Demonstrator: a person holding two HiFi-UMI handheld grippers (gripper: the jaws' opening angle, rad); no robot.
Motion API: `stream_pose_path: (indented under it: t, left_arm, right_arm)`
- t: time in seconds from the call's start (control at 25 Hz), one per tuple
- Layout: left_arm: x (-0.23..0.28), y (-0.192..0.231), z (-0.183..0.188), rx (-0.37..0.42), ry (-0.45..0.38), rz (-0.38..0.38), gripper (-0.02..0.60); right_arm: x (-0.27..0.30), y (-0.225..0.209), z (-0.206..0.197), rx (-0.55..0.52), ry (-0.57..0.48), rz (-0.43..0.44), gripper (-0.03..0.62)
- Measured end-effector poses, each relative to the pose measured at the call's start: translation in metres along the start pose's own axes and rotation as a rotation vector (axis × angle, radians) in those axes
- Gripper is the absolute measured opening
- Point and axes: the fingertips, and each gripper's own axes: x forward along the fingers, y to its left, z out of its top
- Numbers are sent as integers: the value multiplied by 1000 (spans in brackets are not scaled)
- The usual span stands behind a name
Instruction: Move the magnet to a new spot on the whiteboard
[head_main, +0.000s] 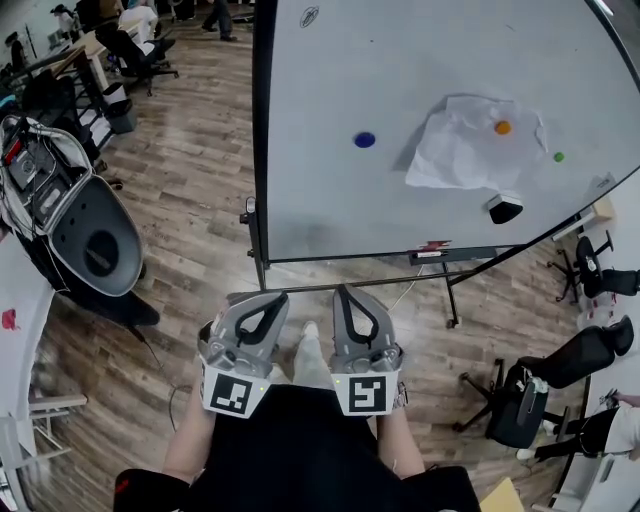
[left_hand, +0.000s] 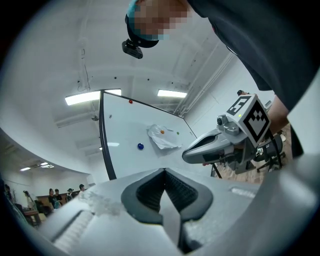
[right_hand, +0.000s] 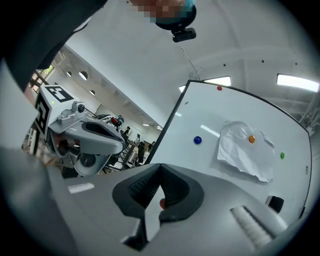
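Note:
The whiteboard (head_main: 330, 80) stands ahead on a wheeled frame. On it are a blue magnet (head_main: 365, 140), an orange magnet (head_main: 502, 127) pinning a crumpled sheet of paper (head_main: 455, 155), and a green magnet (head_main: 558, 156). A red magnet (right_hand: 219, 88) sits near the board's top edge. My left gripper (head_main: 272, 297) and right gripper (head_main: 345, 290) hang side by side low in front of the person, well short of the board. Both are shut with nothing between the jaws. A small red spot (right_hand: 162, 203) shows through the right gripper's jaw opening; I cannot tell what it is.
A black eraser (head_main: 504, 209) clings to the board's lower right, and a marker (head_main: 435, 246) lies in the tray. A grey machine (head_main: 85, 235) stands at the left, and black office chairs (head_main: 560, 375) at the right. Wooden floor lies between me and the board.

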Motion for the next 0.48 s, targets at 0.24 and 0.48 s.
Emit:
stream_pose_path:
  t: [0.24,0.48]
  left_arm:
    - [1,-5,3,19,-23,-15,2]
    - [-3,-6,-3,-21,7,-12,2]
  right_arm:
    - [-8,1,-1,7,0,-12,2]
    - [-10,-5,8,24,-33,-44,0]
